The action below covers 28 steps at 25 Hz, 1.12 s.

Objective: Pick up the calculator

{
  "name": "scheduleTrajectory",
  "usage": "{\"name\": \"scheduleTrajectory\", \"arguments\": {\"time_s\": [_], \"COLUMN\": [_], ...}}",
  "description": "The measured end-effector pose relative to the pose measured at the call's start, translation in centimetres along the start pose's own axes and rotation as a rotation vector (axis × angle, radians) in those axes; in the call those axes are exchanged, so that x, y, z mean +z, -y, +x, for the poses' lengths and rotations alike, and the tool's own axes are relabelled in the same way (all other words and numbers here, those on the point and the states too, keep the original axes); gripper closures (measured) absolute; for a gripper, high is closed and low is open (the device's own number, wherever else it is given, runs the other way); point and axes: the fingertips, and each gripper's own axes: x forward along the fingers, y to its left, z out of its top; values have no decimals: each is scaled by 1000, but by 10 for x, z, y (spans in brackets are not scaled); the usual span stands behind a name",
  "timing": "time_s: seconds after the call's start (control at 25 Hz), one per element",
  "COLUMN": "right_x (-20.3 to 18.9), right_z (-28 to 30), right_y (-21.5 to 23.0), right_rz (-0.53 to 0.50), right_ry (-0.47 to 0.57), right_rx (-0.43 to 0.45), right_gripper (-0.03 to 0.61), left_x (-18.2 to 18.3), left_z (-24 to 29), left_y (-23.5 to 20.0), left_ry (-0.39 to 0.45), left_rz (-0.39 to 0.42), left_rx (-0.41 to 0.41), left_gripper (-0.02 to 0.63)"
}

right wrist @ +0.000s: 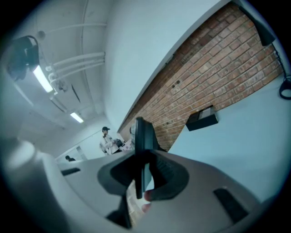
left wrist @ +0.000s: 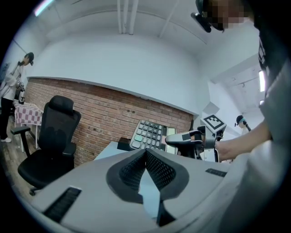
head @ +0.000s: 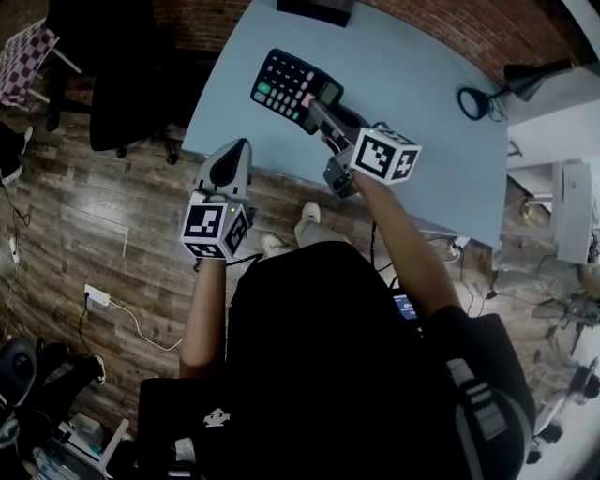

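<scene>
The black calculator [head: 289, 86], with grey keys and a few green ones, is lifted off the pale blue table [head: 412, 112] and tilted. My right gripper [head: 319, 112] is shut on its near end. In the right gripper view the calculator [right wrist: 142, 141] stands edge-on between the jaws. The left gripper view also shows the calculator [left wrist: 150, 135], held up by the right gripper [left wrist: 182, 139]. My left gripper [head: 234, 155] hovers at the table's front left edge, shut and holding nothing, its tips meeting in its own view [left wrist: 146, 154].
A black box [head: 316, 7] lies at the table's far edge by the brick wall. A black desk lamp with a ring-shaped piece [head: 473, 101] sits at the right. A black office chair [head: 122, 66] stands left of the table on the wooden floor. People stand in the background [left wrist: 11, 91].
</scene>
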Motion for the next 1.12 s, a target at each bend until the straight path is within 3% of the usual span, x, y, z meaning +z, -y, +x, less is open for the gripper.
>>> {"name": "scheduleTrajectory", "arguments": {"time_s": [0.4, 1.12], "right_x": [0, 10], "right_z": [-5, -16], "right_y": [-4, -17], "right_rz": [-36, -64], "right_ry": [-4, 17], "right_rx": [-4, 34], "right_gripper": [502, 502], "left_x": [3, 14], "left_z": [4, 17], "left_y": [5, 9], "left_ry": [9, -26], "left_rz": [-40, 14], "left_rx": [-22, -12], "left_gripper": [603, 603]}}
